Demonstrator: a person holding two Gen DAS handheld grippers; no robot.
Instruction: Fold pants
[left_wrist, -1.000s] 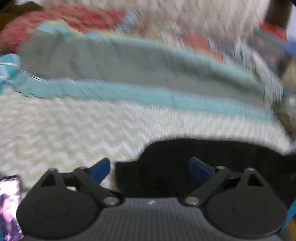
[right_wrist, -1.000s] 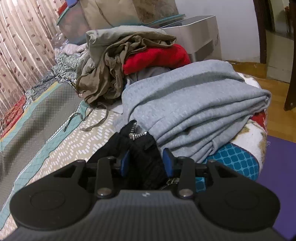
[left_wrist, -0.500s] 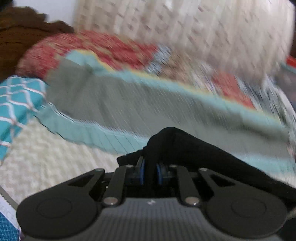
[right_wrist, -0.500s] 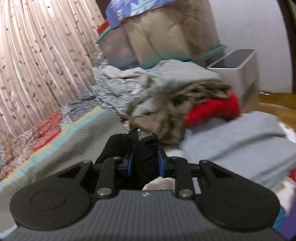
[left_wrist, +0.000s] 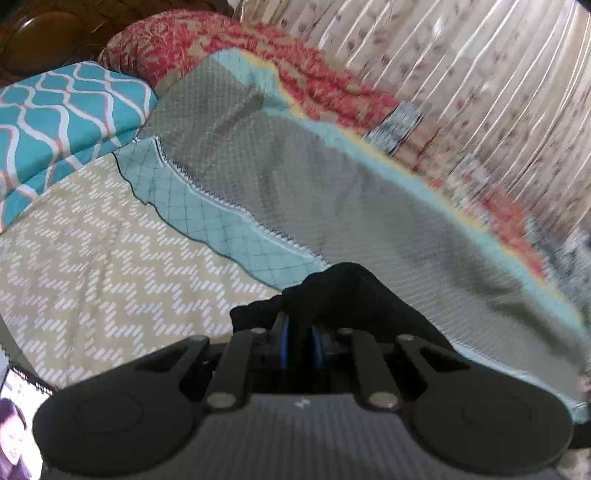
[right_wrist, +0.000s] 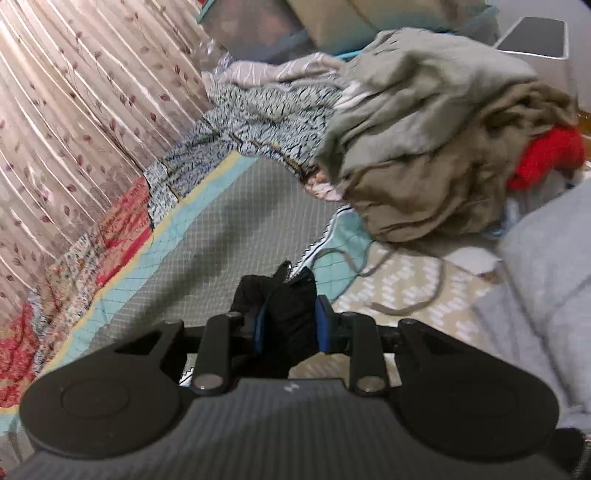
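Observation:
The black pants (left_wrist: 351, 291) bunch up between the blue pads of my left gripper (left_wrist: 300, 345), which is shut on the cloth above the grey quilted bedspread (left_wrist: 332, 184). In the right wrist view my right gripper (right_wrist: 290, 326) is shut on another bunch of the black pants (right_wrist: 280, 306), with a zipper edge sticking up. Both bunches are lifted off the bed. The rest of the pants is hidden under the grippers.
A teal patterned pillow (left_wrist: 62, 122) and a red pillow (left_wrist: 207, 40) lie at the head of the bed. A phone (left_wrist: 18, 424) lies at lower left. A pile of olive and red clothes (right_wrist: 443, 129), a folded grey garment (right_wrist: 546, 288) and a curtain (right_wrist: 74, 110) surround the bed.
My left gripper closed on the black pants and lifted them. My right gripper, still shut on the pants, rose and swung left, away from the folded grey garment.

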